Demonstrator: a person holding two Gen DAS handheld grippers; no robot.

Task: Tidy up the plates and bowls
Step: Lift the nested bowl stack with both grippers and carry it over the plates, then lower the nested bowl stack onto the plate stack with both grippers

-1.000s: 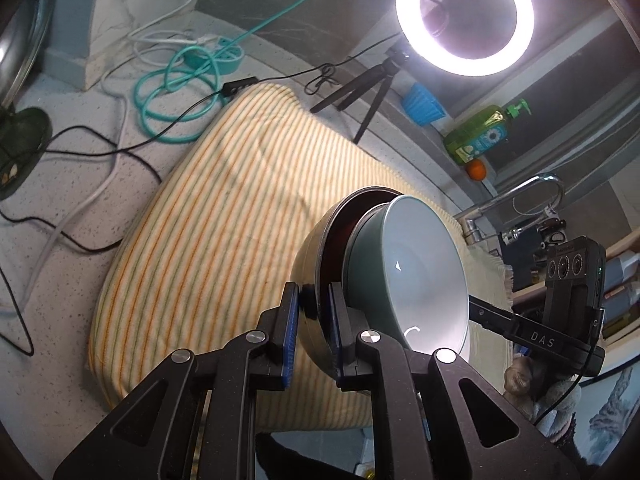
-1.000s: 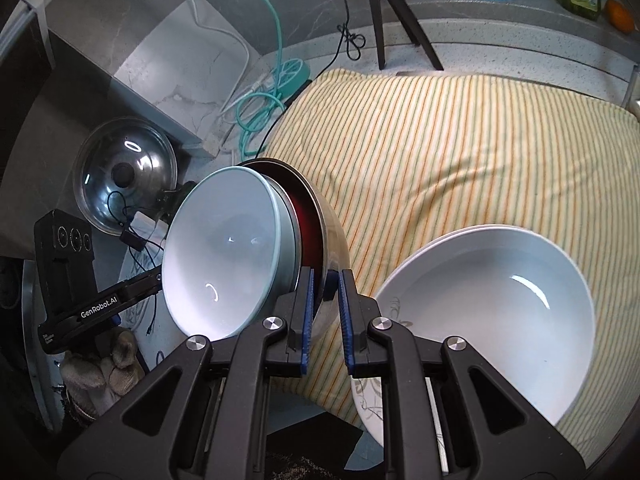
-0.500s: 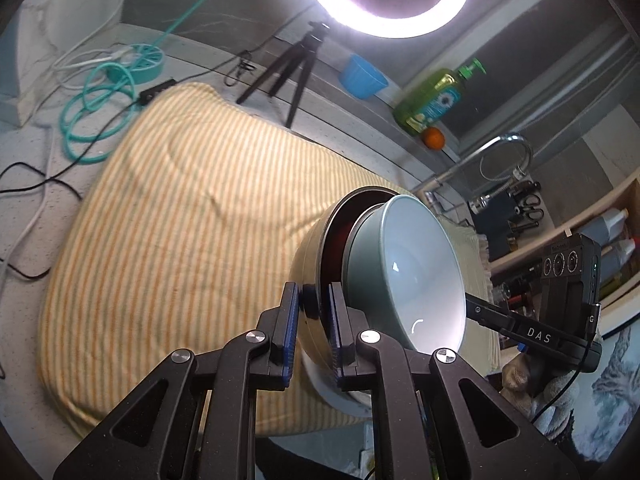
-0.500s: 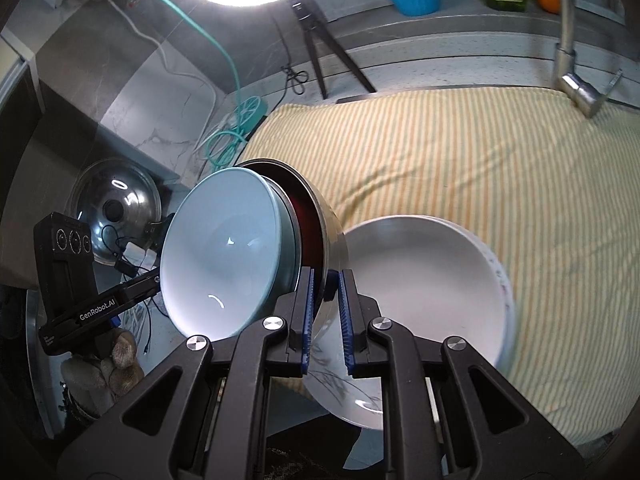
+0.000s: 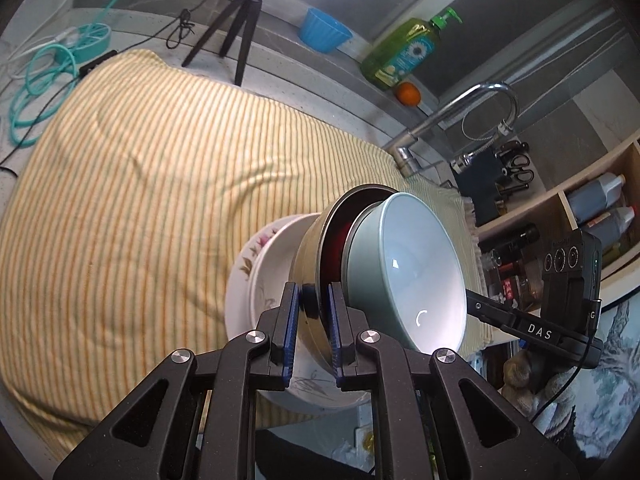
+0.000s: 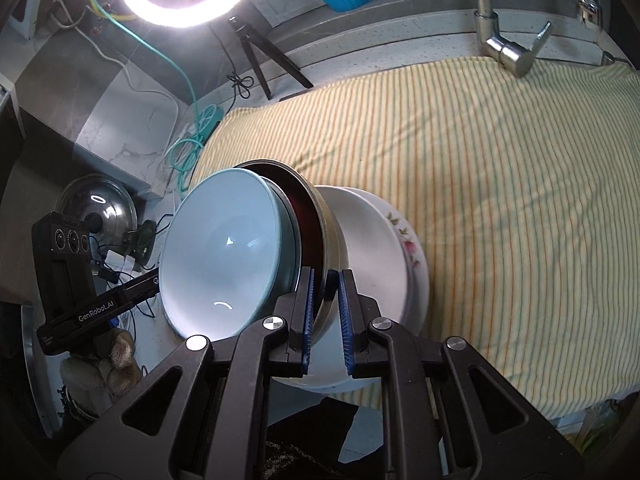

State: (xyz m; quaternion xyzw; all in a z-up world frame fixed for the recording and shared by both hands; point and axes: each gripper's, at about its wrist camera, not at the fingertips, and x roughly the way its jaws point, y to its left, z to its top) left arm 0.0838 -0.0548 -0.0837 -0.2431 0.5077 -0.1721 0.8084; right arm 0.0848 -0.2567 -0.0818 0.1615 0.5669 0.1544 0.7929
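Observation:
Both grippers hold one stack of bowls by opposite rim edges: a metal bowl (image 5: 310, 264) with a dark red inside, and a pale blue-green bowl (image 5: 404, 276) nested in it. My left gripper (image 5: 312, 320) is shut on the metal bowl's rim. My right gripper (image 6: 324, 312) is shut on the same metal bowl (image 6: 326, 236), with the blue-green bowl (image 6: 224, 256) to its left. The stack hangs just above a large white floral bowl (image 5: 256, 280), which also shows in the right wrist view (image 6: 384, 248), on the striped cloth (image 5: 140, 184).
A ring light on a tripod (image 6: 260, 52), a blue cup (image 5: 324, 34), a soap bottle (image 5: 404, 54) and an orange (image 5: 409, 93) stand along the back ledge. A faucet (image 5: 452, 120) is at the right. Cables (image 5: 36, 92) and a pot lid (image 6: 96, 208) lie at the left.
Both grippers have carried the nested bowls over the cloth until they hang over the white floral bowl. Both grips are unchanged.

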